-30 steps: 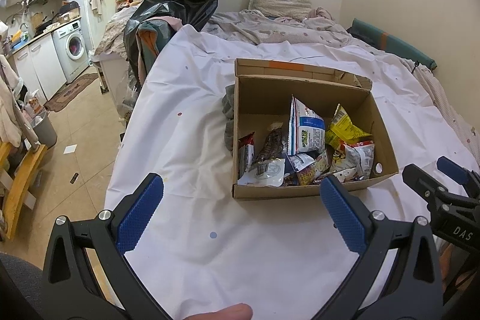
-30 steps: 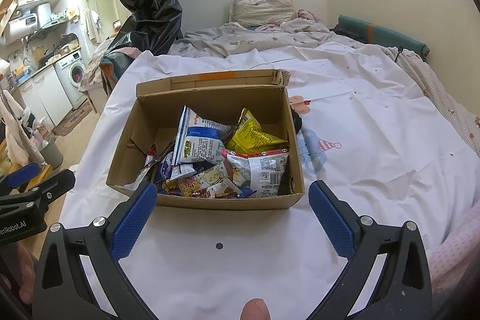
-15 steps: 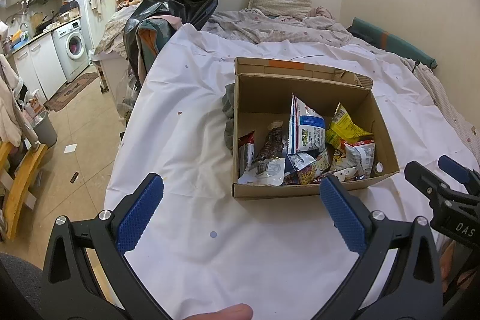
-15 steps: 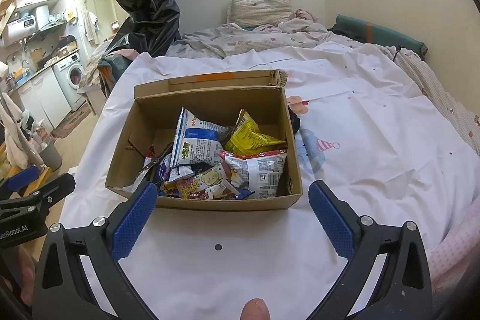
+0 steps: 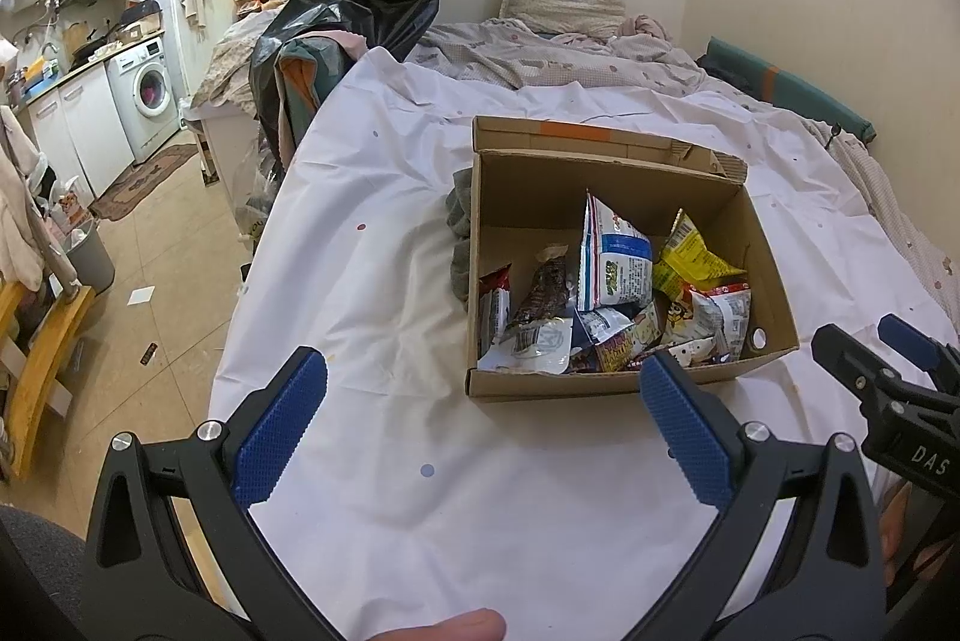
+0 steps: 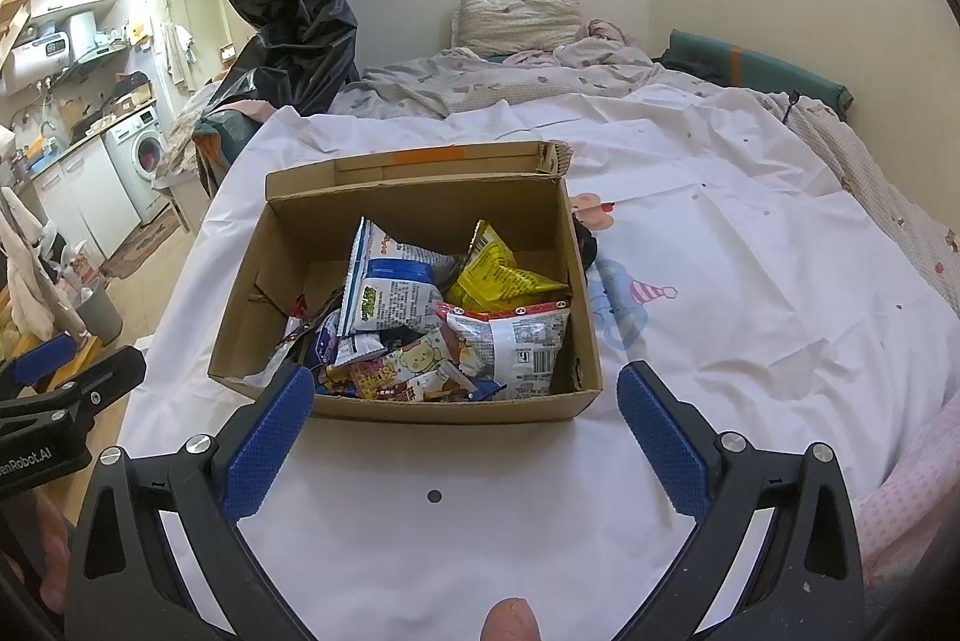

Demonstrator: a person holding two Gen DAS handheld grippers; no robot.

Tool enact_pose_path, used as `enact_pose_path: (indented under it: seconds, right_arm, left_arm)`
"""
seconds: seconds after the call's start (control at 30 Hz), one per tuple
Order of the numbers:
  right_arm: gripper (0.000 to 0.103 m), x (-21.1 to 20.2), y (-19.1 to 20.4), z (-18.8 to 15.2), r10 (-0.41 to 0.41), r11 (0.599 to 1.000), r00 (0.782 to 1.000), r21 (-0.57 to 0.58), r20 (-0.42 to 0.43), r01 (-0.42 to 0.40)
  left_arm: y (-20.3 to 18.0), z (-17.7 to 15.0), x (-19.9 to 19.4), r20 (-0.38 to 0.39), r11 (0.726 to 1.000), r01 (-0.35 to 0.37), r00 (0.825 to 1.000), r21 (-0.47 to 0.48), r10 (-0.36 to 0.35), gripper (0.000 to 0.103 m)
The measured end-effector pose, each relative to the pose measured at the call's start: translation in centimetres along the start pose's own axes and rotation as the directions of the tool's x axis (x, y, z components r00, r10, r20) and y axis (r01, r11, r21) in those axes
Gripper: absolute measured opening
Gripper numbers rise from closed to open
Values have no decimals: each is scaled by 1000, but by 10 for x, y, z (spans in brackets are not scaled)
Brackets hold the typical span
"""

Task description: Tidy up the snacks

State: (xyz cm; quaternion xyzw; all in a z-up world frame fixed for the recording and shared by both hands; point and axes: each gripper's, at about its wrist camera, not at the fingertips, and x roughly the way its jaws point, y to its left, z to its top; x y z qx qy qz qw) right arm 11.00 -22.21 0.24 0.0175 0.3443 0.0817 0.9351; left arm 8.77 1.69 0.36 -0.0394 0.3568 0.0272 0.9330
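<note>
On the white plastic sheet (image 5: 372,461) spread over the bed, my left gripper (image 5: 483,437) hangs wide open and empty, squared to the near wall of the open brown cardboard box (image 6: 456,410), I judge to keep both reaches clear. The crinkly foil snack packets (image 6: 420,323) lie heaped loose inside it. My right gripper (image 6: 465,431) gapes too, gripping nothing. Against half a second ago, the box merely sits slightly nearer; the packets have not shifted.

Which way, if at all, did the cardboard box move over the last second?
No. The cardboard box keeps its place on the white sheet, front edge still just behind the dark dot.
</note>
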Motion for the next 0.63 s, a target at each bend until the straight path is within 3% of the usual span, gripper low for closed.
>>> enact_pose_path:
  seconds: [0.63]
  right_arm:
    - [103, 0, 1, -1, 1, 1000, 1000, -2, 0, -1]
  left_arm:
    - [0, 0, -2, 5, 1000, 4, 1000, 2, -4, 103]
